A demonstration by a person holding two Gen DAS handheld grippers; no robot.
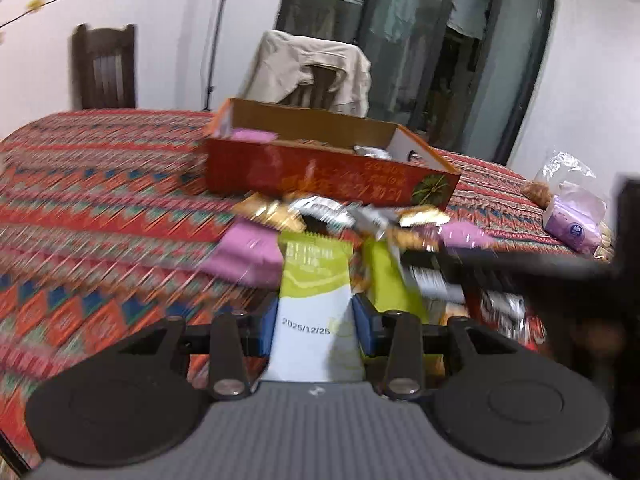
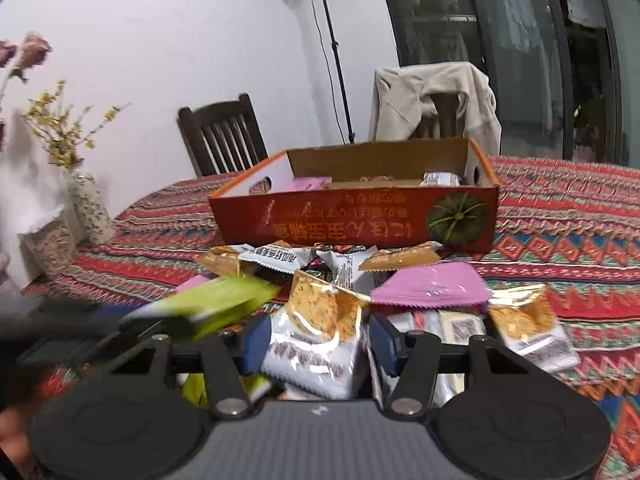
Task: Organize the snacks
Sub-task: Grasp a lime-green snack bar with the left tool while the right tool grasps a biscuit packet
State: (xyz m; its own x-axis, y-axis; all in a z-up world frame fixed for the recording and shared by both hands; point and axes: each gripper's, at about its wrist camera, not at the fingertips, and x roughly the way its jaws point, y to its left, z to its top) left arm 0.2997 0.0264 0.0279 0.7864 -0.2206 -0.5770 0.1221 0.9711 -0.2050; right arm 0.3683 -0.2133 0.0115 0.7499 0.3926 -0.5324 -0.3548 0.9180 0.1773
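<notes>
Left wrist view: we see our left gripper clamped on a green-and-white snack packet stamped 2025/12/25, raised over the snack pile before the orange cardboard box; a purple tissue pack lies far right, which the other view lacks. Right wrist view: our right gripper stands parted around a cracker packet without pinching it; that green packet crosses at left, and a flower vase appears only here.
</notes>
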